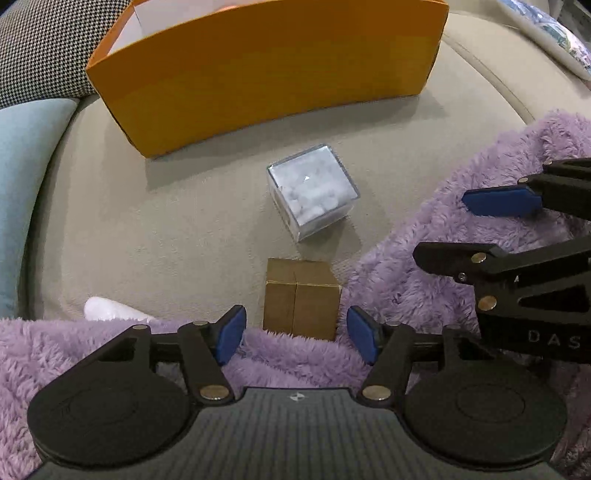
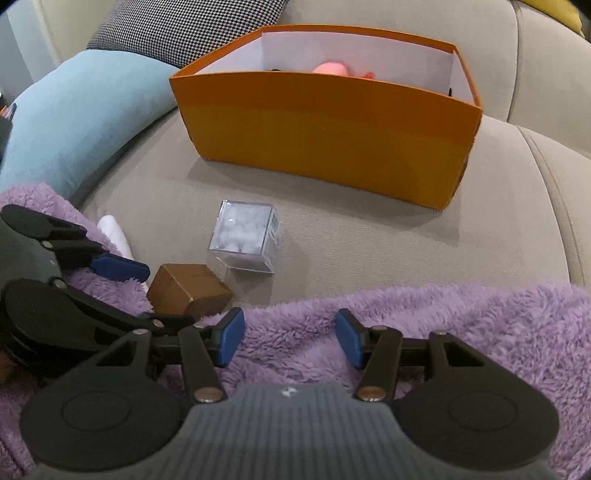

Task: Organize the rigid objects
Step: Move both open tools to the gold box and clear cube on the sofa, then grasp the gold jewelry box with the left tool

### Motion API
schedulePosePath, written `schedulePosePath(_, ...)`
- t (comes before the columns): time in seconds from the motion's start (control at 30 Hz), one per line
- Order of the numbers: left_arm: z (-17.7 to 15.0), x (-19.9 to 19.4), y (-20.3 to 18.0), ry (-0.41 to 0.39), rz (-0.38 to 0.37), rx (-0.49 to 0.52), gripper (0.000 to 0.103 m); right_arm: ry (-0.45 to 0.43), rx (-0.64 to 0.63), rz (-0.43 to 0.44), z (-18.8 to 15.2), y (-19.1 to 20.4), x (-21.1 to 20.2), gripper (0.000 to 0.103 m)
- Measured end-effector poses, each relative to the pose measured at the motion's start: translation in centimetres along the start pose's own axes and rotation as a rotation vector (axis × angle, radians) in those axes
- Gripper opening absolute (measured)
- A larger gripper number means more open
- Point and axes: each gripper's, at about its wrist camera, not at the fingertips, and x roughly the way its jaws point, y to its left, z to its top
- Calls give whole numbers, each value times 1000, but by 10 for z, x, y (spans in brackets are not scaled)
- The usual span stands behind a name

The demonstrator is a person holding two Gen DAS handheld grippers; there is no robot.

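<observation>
A brown cardboard cube (image 1: 301, 299) sits on the beige sofa seat, just ahead of my open, empty left gripper (image 1: 297, 338); it also shows in the right wrist view (image 2: 188, 290). A clear plastic cube filled with white pieces (image 1: 312, 192) lies beyond it, also in the right wrist view (image 2: 245, 236). An orange box (image 1: 266, 70) stands farther back; the right wrist view shows its front wall (image 2: 325, 125) and a pink object (image 2: 332, 68) inside. My right gripper (image 2: 290, 339) is open and empty over the purple fleece blanket (image 2: 406, 325).
The purple blanket (image 1: 406, 266) covers the near seat. A white object (image 1: 110, 308) pokes out at its left edge. A light blue cushion (image 2: 81, 110) and a houndstooth cushion (image 2: 184, 29) lie left and behind. A patterned cushion (image 1: 546, 33) is at the far right.
</observation>
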Motion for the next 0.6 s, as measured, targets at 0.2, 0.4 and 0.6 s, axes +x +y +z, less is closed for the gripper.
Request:
schedulePosePath(0.2, 1, 3, 4, -7, -12, -30, 55, 9, -10, -2, 1, 2, 4, 60)
schedulePosePath(0.4, -2, -5, 18, -59, -67, -109, 50, 2, -17, -5, 1, 3, 2, 61)
schedulePosePath(0.6, -1, -19, 49, -115, -148, -269, 49, -8, -21, 17, 11, 6, 5, 61)
